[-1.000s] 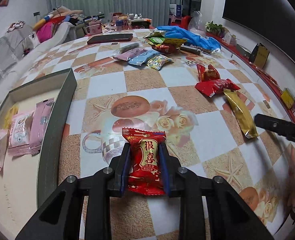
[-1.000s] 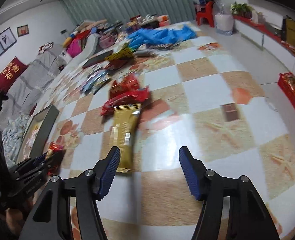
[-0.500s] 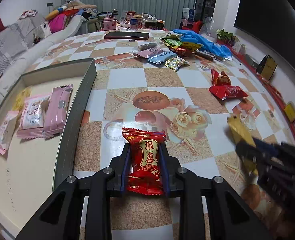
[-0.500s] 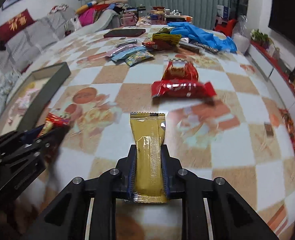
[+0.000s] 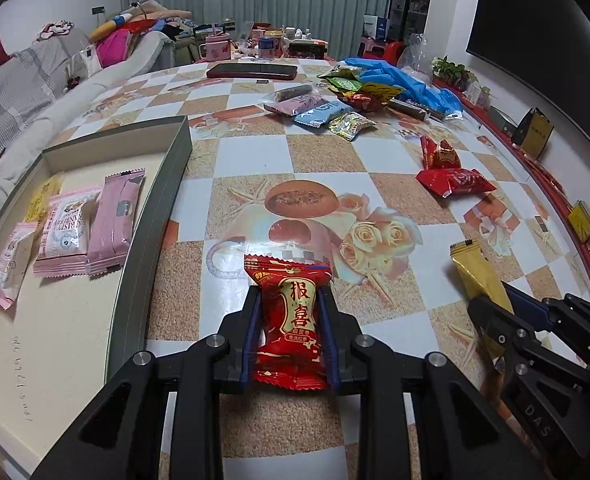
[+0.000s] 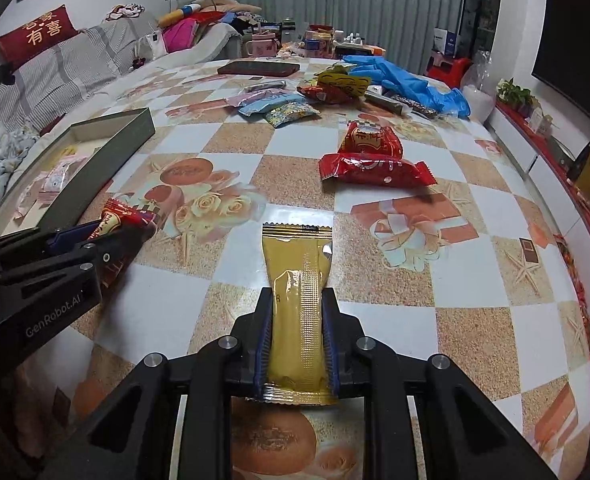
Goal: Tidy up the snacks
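Currently, findings as follows.
Left gripper: clamped on red candy packet — gold print, crimped ends, above the table's near edge.
Right gripper: closed on gold snack bar — glossy, long, back seam up.
Grey tray: left edge, holding pink packets.
Red wrappers: mid-table, loose.
Mixed snack pile: far edge, beside blue gloves.
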Demonstrator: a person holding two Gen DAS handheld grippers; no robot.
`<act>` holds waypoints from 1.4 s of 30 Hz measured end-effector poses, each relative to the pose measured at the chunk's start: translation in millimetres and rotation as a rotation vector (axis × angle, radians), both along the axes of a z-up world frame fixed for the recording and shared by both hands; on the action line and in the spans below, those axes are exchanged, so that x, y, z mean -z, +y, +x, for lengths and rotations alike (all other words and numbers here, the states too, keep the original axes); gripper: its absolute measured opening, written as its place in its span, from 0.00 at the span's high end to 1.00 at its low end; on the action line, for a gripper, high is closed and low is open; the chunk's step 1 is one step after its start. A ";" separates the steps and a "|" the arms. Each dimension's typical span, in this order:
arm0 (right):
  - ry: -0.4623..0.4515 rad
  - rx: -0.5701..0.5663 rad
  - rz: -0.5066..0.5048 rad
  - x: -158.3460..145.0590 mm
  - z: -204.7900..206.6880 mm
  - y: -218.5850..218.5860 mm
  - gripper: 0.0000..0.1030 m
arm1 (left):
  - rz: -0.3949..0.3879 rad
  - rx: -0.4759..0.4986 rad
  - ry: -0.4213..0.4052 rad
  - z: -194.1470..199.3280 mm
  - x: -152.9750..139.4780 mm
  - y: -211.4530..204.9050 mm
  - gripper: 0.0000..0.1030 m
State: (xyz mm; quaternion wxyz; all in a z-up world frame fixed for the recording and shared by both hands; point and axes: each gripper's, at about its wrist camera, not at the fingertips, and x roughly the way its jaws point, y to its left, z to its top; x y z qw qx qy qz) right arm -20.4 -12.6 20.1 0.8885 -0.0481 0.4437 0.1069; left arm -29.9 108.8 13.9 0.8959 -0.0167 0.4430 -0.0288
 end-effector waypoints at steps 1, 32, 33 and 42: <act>-0.001 0.000 0.000 0.0 -0.1 0.3 0.77 | -0.001 0.000 0.000 0.0 0.0 0.1 0.71; -0.001 0.001 0.005 -0.1 -0.2 -1.5 0.77 | 0.019 0.002 -0.001 -0.7 0.7 -4.2 0.72; -0.001 0.001 0.005 -0.1 -0.1 -1.5 0.77 | 0.021 0.003 -0.001 -0.7 0.6 -4.1 0.72; -0.002 0.001 0.001 -0.3 -0.3 -1.5 0.77 | 0.023 0.002 -0.001 -0.8 0.6 -4.0 0.72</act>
